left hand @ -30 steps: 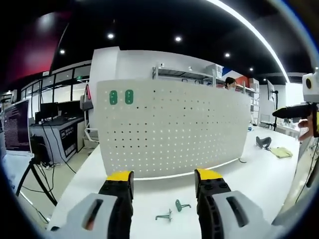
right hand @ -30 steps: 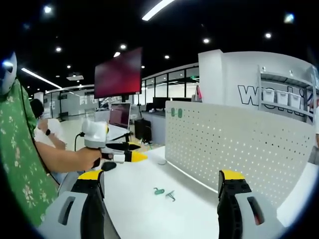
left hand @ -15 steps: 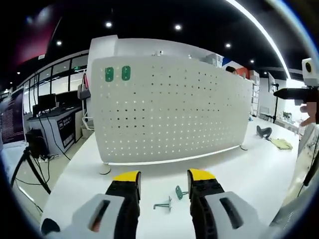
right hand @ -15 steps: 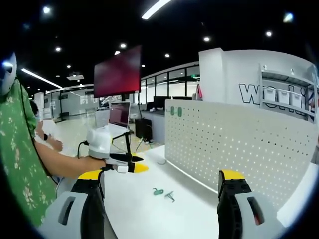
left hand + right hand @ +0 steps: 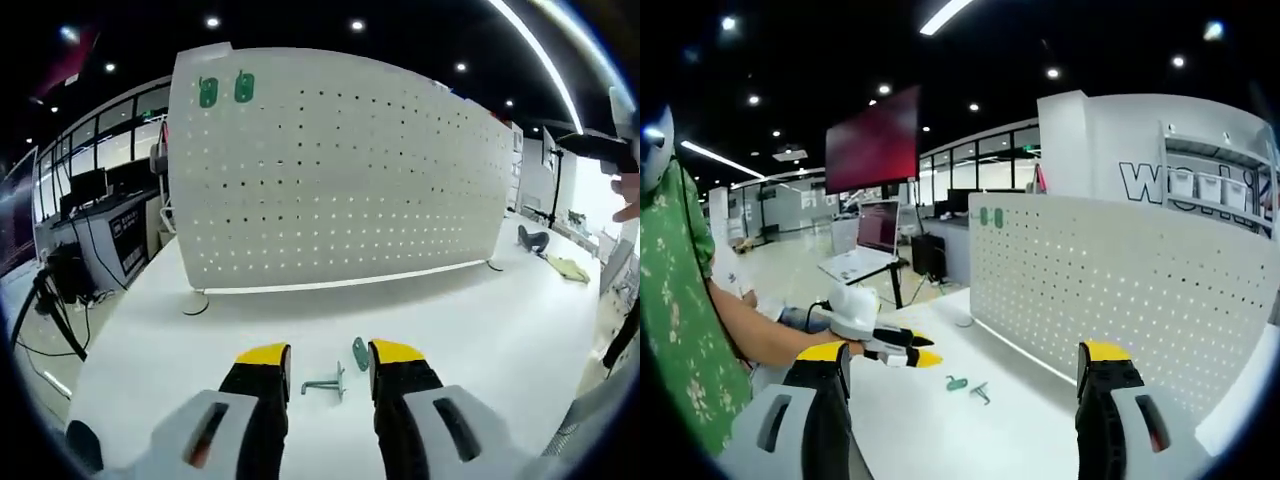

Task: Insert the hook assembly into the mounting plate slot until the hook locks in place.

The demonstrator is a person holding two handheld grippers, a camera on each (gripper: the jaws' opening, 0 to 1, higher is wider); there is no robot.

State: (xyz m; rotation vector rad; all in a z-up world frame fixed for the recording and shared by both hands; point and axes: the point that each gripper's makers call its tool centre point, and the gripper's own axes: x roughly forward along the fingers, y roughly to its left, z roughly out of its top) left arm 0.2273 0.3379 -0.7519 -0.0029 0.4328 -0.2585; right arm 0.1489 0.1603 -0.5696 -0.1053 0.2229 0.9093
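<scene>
A white pegboard mounting plate [image 5: 340, 170] stands upright across the white table, with two green tags [image 5: 222, 90] at its top left corner. Two small hook parts lie on the table in front of it: a grey hook [image 5: 325, 385] and a green one [image 5: 360, 352]. My left gripper [image 5: 328, 358] is low over the table and open, and the hooks lie in the gap between its yellow tips, untouched. In the right gripper view the plate [image 5: 1120, 280], green hook [image 5: 958, 383] and grey hook [image 5: 982, 392] appear again, with the left gripper [image 5: 908, 354] just left of them. My right gripper [image 5: 962, 355] is wide open, holding nothing.
A dark object [image 5: 532, 240] and a yellow cloth [image 5: 568, 268] lie on the table's right side. A laptop [image 5: 862, 260] stands beyond the table's left end under a red screen [image 5: 878, 145]. A green patterned sleeve [image 5: 680, 330] fills the right gripper view's left edge.
My left gripper has moved forward and down toward the hooks, and its jaws have narrowed around them. The right gripper has stayed still and wide open.
</scene>
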